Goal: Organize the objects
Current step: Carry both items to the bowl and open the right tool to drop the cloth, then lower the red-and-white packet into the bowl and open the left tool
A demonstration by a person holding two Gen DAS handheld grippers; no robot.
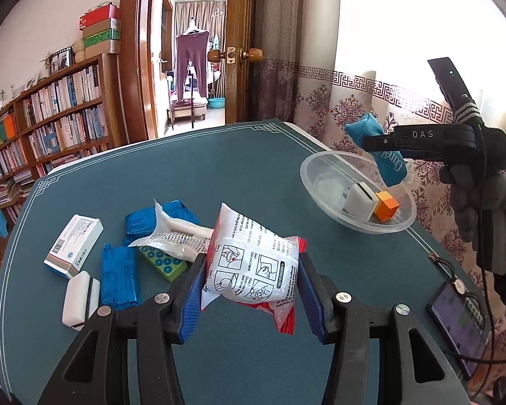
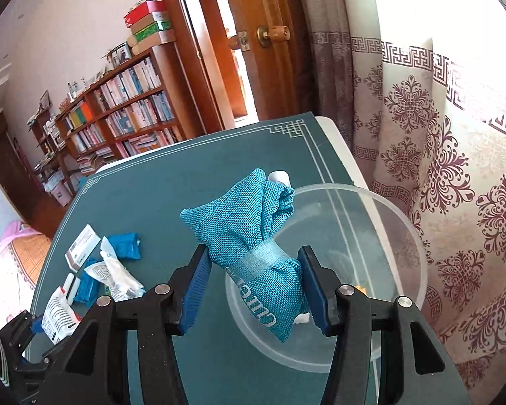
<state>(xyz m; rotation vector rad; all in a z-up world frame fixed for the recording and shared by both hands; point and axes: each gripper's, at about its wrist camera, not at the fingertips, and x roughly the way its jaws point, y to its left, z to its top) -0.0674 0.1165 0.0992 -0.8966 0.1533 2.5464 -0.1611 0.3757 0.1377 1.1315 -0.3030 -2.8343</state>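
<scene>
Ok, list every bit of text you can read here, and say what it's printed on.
"DAS": on the right tool's black body.
"Curel", partly covered: on the blue mesh pouch it holds.
Instruction print on the white packet in the left tool: too small.
Medicine box label: blurred.

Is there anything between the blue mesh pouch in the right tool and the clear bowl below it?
Nothing visible. The blue mesh pouch hangs over the clear bowl, whose white block and orange cube sit to one side.
</scene>
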